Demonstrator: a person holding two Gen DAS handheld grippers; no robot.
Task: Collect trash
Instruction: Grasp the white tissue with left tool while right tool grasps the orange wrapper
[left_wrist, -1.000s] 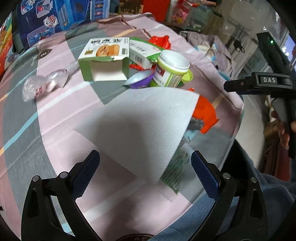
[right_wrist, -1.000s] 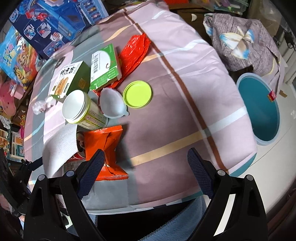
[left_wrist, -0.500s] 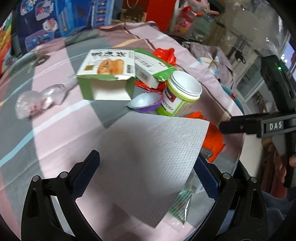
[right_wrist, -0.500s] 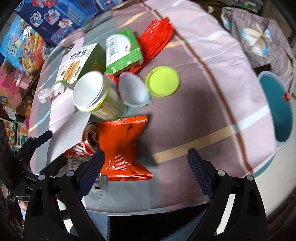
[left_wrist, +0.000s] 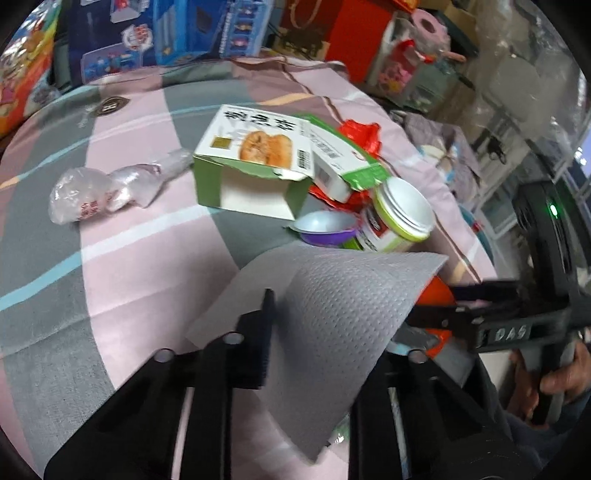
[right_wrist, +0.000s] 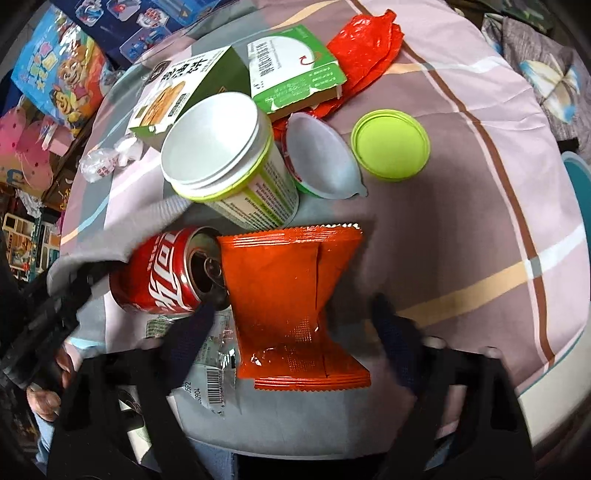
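Dimpled paper towel pinched by left fingers; right fingers closing around glossy orange packet.

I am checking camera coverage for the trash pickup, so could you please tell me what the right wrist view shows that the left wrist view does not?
Only the right wrist view shows the red soda can lying on its side, the lime green lid and the barcoded wrapper, with the right tongs closing around the orange snack packet.

Only the left wrist view shows the left tongs shut on the paper towel.

Both show the pastry box, the white-capped jar and the crumpled clear plastic bag.
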